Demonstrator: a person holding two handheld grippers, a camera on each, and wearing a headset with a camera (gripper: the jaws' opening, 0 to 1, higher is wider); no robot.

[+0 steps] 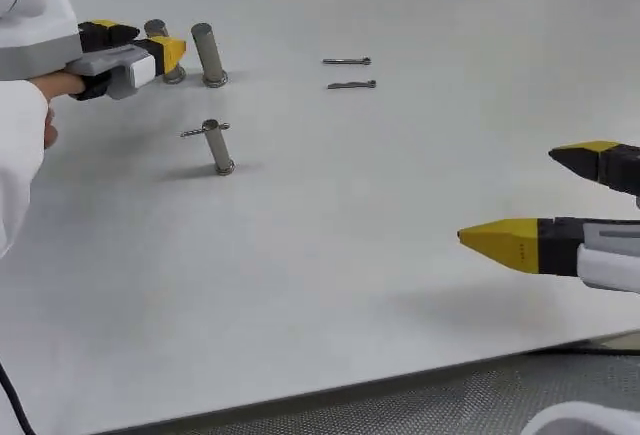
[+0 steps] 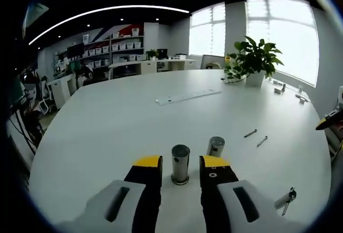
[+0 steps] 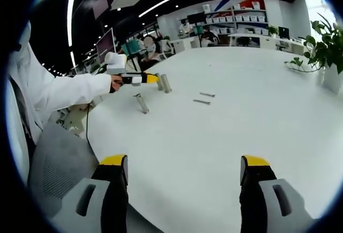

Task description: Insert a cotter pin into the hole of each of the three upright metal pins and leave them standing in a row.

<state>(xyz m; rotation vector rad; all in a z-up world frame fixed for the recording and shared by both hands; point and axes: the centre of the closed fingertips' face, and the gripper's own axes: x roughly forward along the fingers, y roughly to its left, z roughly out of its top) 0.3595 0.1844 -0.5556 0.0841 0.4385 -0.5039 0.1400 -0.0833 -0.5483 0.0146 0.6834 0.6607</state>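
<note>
Straddling one bare upright metal pin [image 2: 180, 163] at the surface's [image 1: 330, 255] far left, the left gripper [image 1: 140, 41] holds its fingers [image 2: 148, 170] partly apart, a gap on each side, gripping nothing. Just beside stands a second bare pin [image 1: 209, 53]; nearer the person, a third pin [image 1: 219, 147] carries a cotter pin [image 1: 200, 131], with two loose cotter pins [image 1: 347, 61] lying to the right. The right gripper [image 1: 508, 195] hovers well apart, fingers spread wide, empty.

Dull grey metal pins [image 1: 209, 53] and thin metal cotter pins [image 1: 347, 61] on a smooth, matt white tabletop [image 1: 350, 255]
</note>
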